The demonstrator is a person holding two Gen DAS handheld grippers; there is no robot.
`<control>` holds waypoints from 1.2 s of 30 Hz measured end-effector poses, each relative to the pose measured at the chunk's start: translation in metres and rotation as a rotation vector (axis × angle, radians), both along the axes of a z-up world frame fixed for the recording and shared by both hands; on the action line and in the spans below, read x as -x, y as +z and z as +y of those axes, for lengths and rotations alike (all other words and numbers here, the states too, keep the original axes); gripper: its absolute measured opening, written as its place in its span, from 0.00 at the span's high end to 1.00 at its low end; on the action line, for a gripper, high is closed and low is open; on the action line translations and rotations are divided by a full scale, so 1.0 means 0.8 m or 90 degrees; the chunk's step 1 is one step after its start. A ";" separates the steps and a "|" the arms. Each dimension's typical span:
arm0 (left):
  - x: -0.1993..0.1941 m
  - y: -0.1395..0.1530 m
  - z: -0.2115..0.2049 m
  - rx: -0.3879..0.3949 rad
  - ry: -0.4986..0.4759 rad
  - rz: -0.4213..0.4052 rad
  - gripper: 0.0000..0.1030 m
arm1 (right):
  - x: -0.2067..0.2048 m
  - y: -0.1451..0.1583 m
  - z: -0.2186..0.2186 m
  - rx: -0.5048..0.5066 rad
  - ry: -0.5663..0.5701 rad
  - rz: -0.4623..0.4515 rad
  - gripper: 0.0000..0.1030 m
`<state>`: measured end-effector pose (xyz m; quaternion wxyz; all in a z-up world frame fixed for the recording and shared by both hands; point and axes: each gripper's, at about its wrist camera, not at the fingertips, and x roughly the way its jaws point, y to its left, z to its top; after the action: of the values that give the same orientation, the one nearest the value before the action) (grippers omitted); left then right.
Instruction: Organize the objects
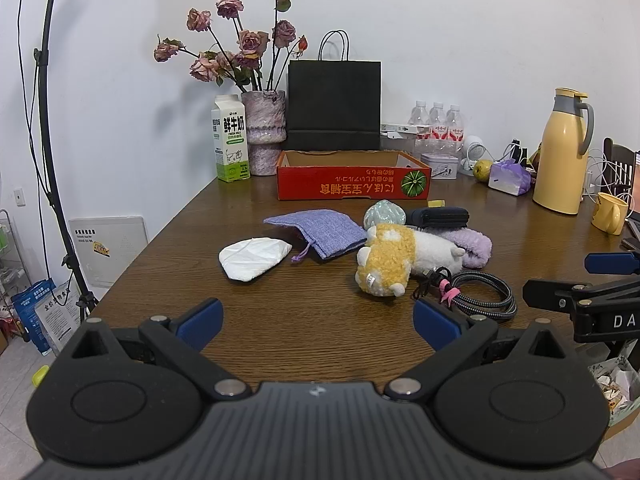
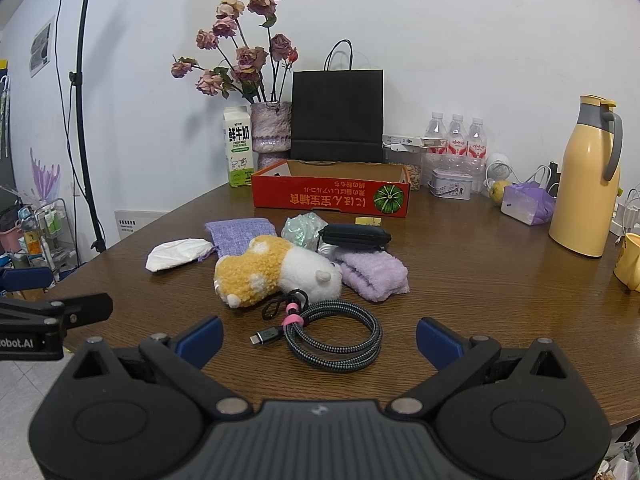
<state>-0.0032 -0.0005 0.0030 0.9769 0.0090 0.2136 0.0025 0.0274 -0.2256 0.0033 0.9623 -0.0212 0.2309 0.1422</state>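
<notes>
Probably a home: wooden table (image 2: 460,264), vase of dried roses (image 2: 271,126), milk carton (image 2: 238,146).

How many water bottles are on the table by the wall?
3 water bottles, in a row against the wall right of the black paper bag: left, middle, right. Others may stand hidden behind them or the clear container in front.

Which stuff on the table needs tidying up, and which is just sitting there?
To tidy:
plush toy
braided cable
purple pouch
purple sock
black case
white cloth
red box

Just there:
milk carton
rose vase
yellow jug
</notes>
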 end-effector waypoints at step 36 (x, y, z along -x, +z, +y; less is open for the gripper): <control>-0.046 -0.029 0.020 0.030 -0.001 0.008 0.00 | -0.052 -0.035 0.008 0.019 0.006 0.043 0.00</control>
<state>0.0338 0.0156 -0.0203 0.9755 -0.0138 0.2197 -0.0030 0.0692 -0.2192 -0.0248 0.9529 -0.0321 0.2650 0.1440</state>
